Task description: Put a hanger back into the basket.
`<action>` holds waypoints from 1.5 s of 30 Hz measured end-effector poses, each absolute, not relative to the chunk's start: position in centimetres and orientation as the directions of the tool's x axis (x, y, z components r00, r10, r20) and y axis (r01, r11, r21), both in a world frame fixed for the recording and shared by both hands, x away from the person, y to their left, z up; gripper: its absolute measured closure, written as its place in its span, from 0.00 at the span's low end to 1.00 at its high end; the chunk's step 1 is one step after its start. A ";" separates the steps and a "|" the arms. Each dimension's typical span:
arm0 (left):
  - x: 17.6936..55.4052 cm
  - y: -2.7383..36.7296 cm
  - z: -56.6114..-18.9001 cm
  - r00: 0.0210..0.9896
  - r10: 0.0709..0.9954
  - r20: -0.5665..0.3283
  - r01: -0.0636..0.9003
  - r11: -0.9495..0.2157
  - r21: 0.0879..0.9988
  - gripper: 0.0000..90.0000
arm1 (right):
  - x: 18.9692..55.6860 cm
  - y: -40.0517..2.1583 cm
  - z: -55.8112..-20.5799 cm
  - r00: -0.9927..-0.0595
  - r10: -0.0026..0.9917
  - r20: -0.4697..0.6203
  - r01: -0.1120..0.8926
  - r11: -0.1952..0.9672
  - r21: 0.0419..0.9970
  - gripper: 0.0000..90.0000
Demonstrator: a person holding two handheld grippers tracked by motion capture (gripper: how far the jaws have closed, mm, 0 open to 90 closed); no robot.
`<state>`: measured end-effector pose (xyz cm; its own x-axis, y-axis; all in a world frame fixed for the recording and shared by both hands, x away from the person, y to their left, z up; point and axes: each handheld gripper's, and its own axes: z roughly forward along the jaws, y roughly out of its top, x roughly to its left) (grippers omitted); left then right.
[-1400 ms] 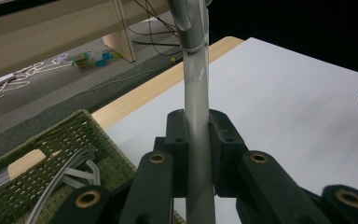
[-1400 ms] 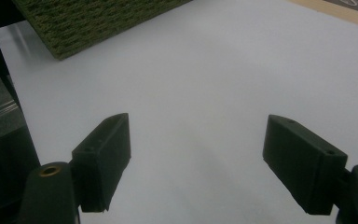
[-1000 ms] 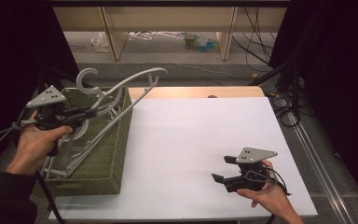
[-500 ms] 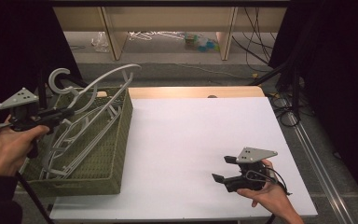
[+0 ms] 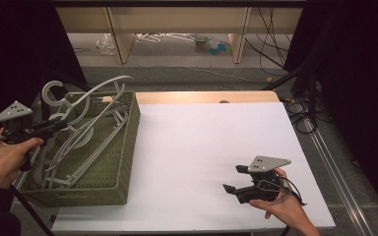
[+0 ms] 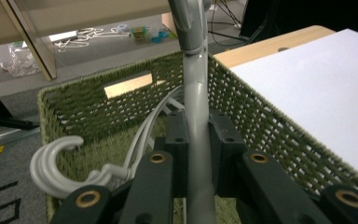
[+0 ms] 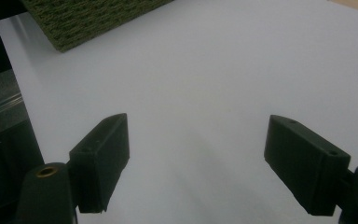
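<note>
A green woven basket stands at the table's left edge with several grey plastic hangers in it. My left gripper is shut on one grey hanger, which sticks up over the basket's far rim with its hook curling at the left. In the left gripper view the hanger's bar runs upright between the pads, above the basket. My right gripper rests low over the white tabletop at the front right, jaws wide apart and bare, as the right gripper view shows.
The white sheet covers the table between basket and right hand. A wooden strip runs along the far edge. Beyond it lie shelf legs and loose hangers on the floor. Cables hang at the right. A basket corner shows in the right gripper view.
My left hand has drawn leftward and slightly down with the hanger, which has come along and now leans lower over the basket. The right hand has stayed where it was.
</note>
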<state>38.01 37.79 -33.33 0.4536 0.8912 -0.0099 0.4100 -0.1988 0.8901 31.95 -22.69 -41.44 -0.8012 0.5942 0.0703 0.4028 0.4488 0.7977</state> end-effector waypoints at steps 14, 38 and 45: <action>38.0 38.4 -35.8 0.450 0.893 0.007 0.481 -0.248 0.841 0.88 | 31.9 -22.6 -41.6 -0.801 0.594 0.071 0.408 0.456 0.791 0.26; 40.8 38.8 -40.5 0.460 0.886 -0.050 0.563 -0.248 0.789 0.87 | 32.0 -22.6 -41.8 -0.809 0.583 0.072 0.406 0.466 0.786 0.26; 40.8 39.1 -40.4 0.424 0.906 0.000 0.611 -0.285 0.739 0.82 | 32.0 -22.6 -41.8 -0.808 0.585 0.074 0.408 0.464 0.786 0.26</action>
<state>40.84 39.09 -40.43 0.4236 0.9058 -0.0004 0.6106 -0.2852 0.7388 31.99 -22.62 -41.76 -0.8078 0.5848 0.0744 0.4084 0.4641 0.7860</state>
